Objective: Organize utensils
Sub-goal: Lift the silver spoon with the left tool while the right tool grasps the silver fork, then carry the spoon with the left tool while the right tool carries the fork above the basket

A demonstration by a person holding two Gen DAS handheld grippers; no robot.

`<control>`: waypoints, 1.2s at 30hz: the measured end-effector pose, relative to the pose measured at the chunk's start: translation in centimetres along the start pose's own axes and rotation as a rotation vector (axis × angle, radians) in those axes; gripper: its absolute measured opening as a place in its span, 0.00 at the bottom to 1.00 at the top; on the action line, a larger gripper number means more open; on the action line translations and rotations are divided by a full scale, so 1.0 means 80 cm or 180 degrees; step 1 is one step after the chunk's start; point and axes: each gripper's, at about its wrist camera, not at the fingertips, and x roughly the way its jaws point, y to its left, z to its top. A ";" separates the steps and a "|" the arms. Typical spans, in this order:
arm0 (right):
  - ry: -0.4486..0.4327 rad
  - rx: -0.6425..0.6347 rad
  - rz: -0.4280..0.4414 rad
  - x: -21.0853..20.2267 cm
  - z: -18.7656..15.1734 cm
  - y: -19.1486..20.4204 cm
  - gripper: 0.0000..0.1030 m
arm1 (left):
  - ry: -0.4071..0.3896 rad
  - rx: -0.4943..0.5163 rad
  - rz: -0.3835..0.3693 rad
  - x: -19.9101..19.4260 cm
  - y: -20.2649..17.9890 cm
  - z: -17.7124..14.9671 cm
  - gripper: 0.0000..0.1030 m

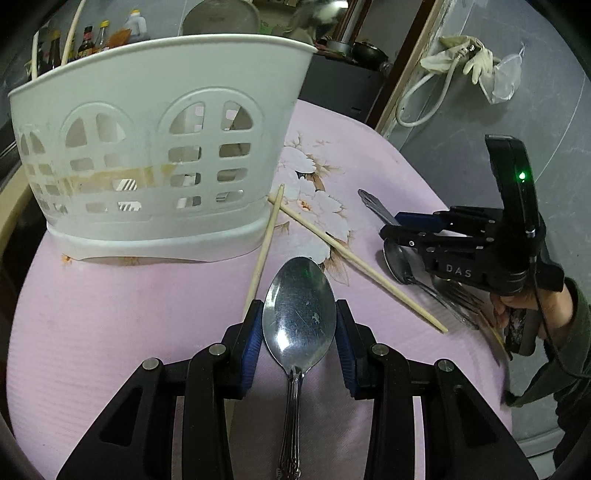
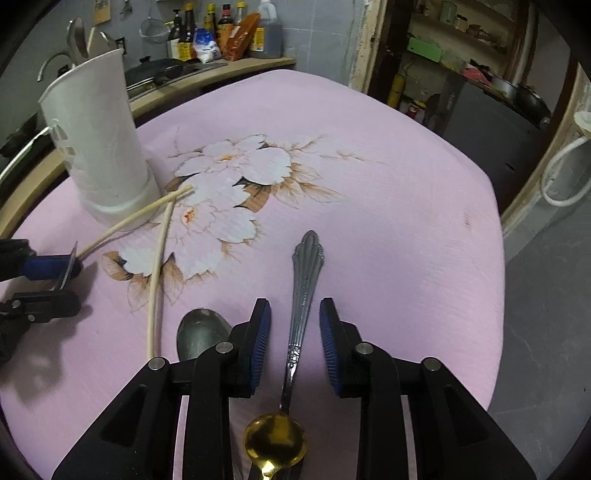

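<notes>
A white slotted utensil basket point(image 1: 147, 155) stands at the far left of the pink table; it shows as well in the right wrist view point(image 2: 99, 147). My left gripper point(image 1: 300, 332) is open, its blue pads on either side of a steel spoon's bowl point(image 1: 299, 314) lying on the cloth. My right gripper point(image 2: 294, 343) is open around the handle of another steel spoon point(image 2: 304, 280), which rests on the table. Two chopsticks point(image 1: 332, 243) lie crossed beside the basket. A gold spoon point(image 2: 275, 441) and a dark spoon point(image 2: 201, 334) lie near the right gripper.
The table wears a pink flowered cloth point(image 2: 369, 184). More spoons and a fork point(image 1: 454, 295) lie under the right gripper. Two chopsticks stand in the basket point(image 1: 72, 33). Bottles point(image 2: 221, 33) line a counter behind. The table's edge drops off at the right.
</notes>
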 end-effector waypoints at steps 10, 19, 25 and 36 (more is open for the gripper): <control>0.0041 0.0072 -0.0233 0.009 0.011 0.013 0.08 | -0.0077 -0.0139 -0.0211 -0.009 0.011 0.001 0.31; -0.0701 0.0139 -0.0110 -0.038 -0.007 0.025 0.08 | -0.0569 -0.0046 -0.0098 -0.045 0.001 0.001 0.31; -0.1404 -0.0006 -0.0271 -0.083 -0.016 0.045 0.08 | -0.1008 0.0045 0.0048 -0.068 -0.015 0.002 0.31; -0.2148 0.0030 -0.0348 -0.117 -0.020 0.067 0.08 | -0.1482 0.0120 0.0288 -0.081 -0.035 0.000 0.31</control>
